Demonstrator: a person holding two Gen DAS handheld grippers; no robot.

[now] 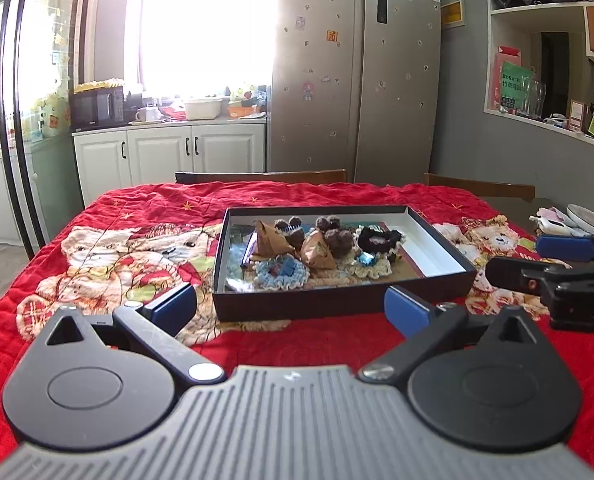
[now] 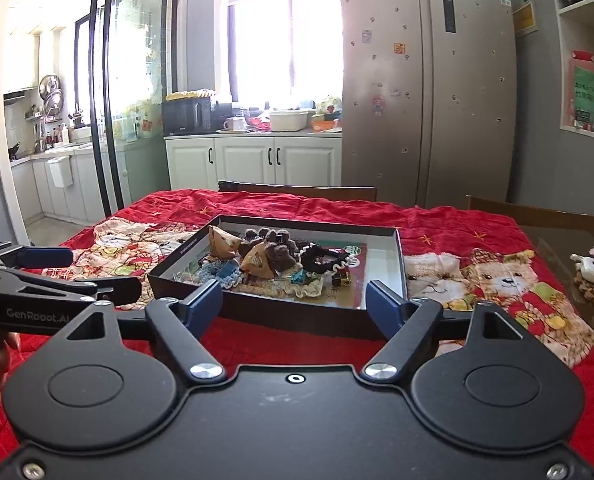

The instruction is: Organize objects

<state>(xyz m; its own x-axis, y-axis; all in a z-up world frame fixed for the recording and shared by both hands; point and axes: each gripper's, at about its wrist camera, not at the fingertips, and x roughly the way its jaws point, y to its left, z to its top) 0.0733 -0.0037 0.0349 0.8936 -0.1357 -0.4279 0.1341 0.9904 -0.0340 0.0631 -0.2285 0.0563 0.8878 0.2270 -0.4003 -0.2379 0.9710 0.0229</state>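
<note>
— Where's the stuff? All heaped in the box (image 1: 337, 300) on the red cloth (image 1: 137, 208)
— And the left gripper (image 1: 291, 306) and right gripper (image 2: 295, 300)? Both spread wide, empty, just short of it; I'd come down slowly on one piece

Both wrist views sit low, near the table's front, facing the shared box (image 1: 337, 304), seemingly side by side.

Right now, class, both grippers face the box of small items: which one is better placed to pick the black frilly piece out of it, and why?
Probably the right gripper. It is open, and the black frilly piece lies almost straight ahead of it inside the box. For the left gripper, also open, that piece sits off to the right.
</note>
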